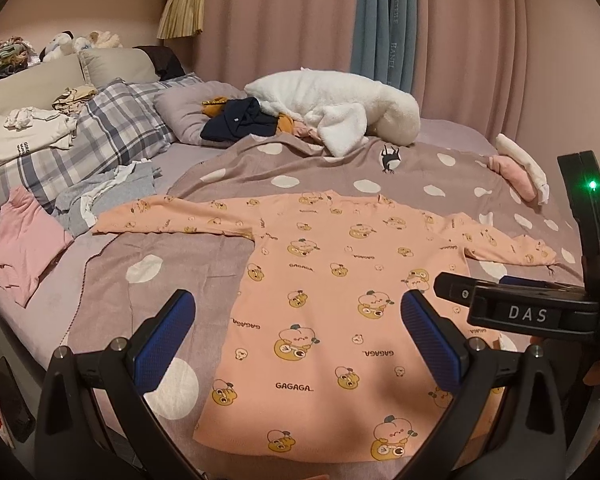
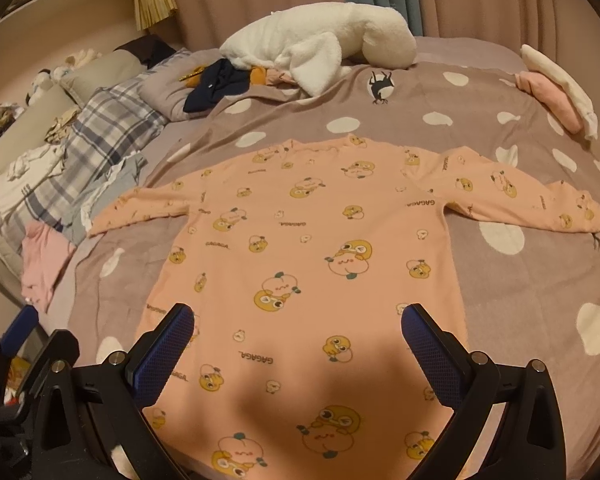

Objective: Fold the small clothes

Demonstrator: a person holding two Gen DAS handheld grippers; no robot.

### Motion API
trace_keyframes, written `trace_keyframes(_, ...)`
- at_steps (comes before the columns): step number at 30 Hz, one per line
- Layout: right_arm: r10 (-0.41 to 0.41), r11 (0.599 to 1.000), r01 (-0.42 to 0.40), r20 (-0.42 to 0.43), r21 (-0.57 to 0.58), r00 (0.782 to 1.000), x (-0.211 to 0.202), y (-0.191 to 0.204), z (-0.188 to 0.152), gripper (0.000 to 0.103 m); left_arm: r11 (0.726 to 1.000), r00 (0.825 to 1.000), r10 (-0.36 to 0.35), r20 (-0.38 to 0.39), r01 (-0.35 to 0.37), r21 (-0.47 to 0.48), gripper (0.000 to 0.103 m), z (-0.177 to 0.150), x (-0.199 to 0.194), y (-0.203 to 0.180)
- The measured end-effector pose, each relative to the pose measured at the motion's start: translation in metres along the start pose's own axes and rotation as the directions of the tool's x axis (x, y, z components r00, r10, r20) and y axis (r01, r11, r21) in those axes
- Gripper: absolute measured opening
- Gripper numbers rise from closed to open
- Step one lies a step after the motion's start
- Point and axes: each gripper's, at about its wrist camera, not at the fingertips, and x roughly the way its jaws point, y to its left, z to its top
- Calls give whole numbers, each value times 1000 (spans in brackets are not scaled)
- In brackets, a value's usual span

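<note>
A peach long-sleeved shirt (image 1: 332, 280) with yellow cartoon prints lies flat on the bed, both sleeves spread out, its hem nearest me. In the right wrist view the same shirt (image 2: 300, 248) fills the middle. My left gripper (image 1: 300, 320) hovers open above the shirt's lower left part, nothing between its blue pads. My right gripper (image 2: 298, 334) is also open, above the shirt's lower middle. The right gripper's body (image 1: 520, 308) shows at the right edge of the left wrist view, beside the shirt's right side.
The shirt rests on a mauve blanket with white spots (image 1: 172, 264). A pink garment (image 1: 24, 248) and grey clothes (image 1: 108, 196) lie at the left by plaid pillows (image 1: 100, 132). A white fleece heap (image 1: 340, 112) and dark cloth (image 1: 240, 120) sit behind. Folded pink-and-white items (image 1: 520, 168) lie far right.
</note>
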Motion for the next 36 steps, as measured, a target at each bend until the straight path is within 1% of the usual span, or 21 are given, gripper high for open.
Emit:
trace_keyframes(11,-2,1000,2,-4,-14,1000,1,4,0,103,1000,1000,-15,-24,14,-12,103,0,1,1)
trace_keyframes(16,-3,1000,3,-4,-14,1000,0,4,0,103,1000,999,-9,-37,9,4,103,0,2,-2)
trace_keyframes(22,-2,1000,2,-2,-12,1000,0,4,0,103,1000,999,-24,-38,24,6,103,-1,2,-4)
trace_keyframes(27,11,1000,-10,15,-21,1000,-6,-4,2,103,1000,999,-21,-40,21,8,103,-1,3,-4)
trace_keyframes(29,38,999,-38,45,6,998,-13,-22,5,103,1000,999,-23,-47,23,-1,103,0,5,-3)
trace_keyframes(32,53,989,-63,79,133,995,-25,-74,10,103,999,998,-32,-52,31,-21,103,1,12,-1)
trace_keyframes(33,65,975,-84,97,207,993,-28,-106,10,103,999,998,-37,-55,36,-26,103,2,15,-2)
trace_keyframes(34,71,962,-96,106,254,992,-31,-126,11,103,999,997,-42,-59,40,-30,103,3,19,-2)
trace_keyframes(36,67,902,-114,125,417,990,-33,-196,10,103,999,997,-40,-63,39,-23,103,5,28,-6)
